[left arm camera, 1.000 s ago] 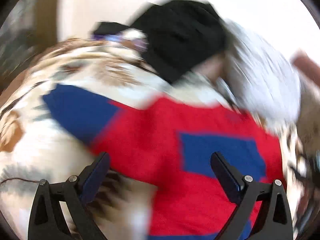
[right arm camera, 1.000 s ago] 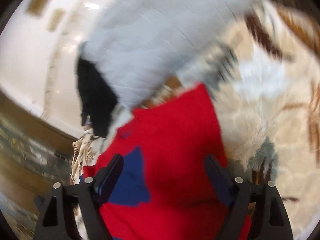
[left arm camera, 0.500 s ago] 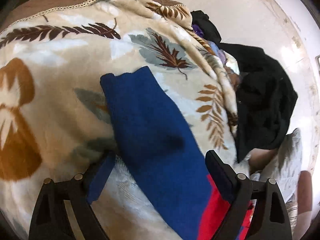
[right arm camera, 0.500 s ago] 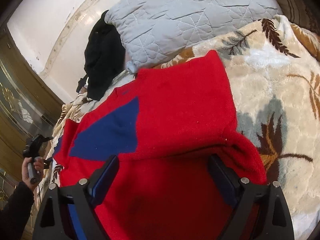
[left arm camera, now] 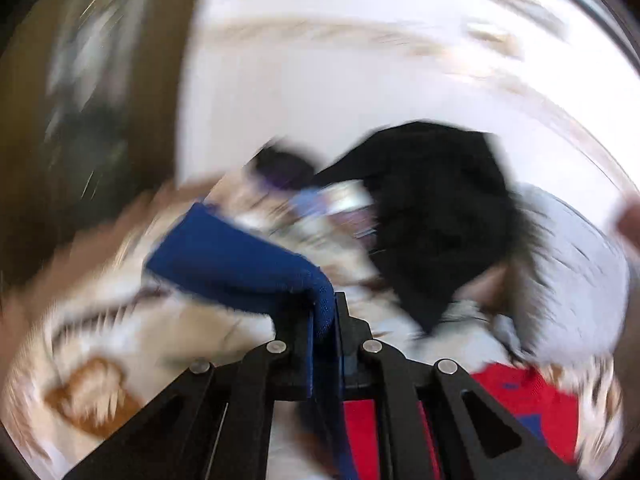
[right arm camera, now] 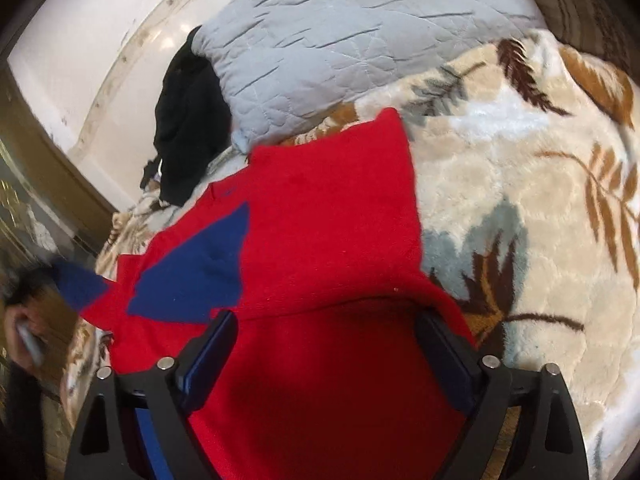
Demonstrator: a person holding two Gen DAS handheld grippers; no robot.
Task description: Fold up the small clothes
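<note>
Sweater (right arm camera: 332,216) flat on leaf blanket (right arm camera: 520,184). Left cam, blurry: left gripper (left arm camera: 325,320) clamped on blue sleeve (left arm camera: 236,256), thin bite, could slip w/ fast pull. Right cam: right gripper (right arm camera: 326,354) jaws opening, straddling red hem, holding nothing; unpinned body may drag.

Left wrist view low, blurred, right wrist view angled down close, both sharing sweater (right arm camera: 328,216), black garment (left arm camera: 432,208)

Sweater (right arm camera: 328,216): red and blue knit, matt, slightly fuzzy. Blanket (right arm camera: 520,184): plush fleece, deep soft pile. Pillow (right arm camera: 344,36): grey quilted cloth, stitched, creased. Gripper fingers (right arm camera: 212,344): matt black plastic, shiny metal pins.
</note>
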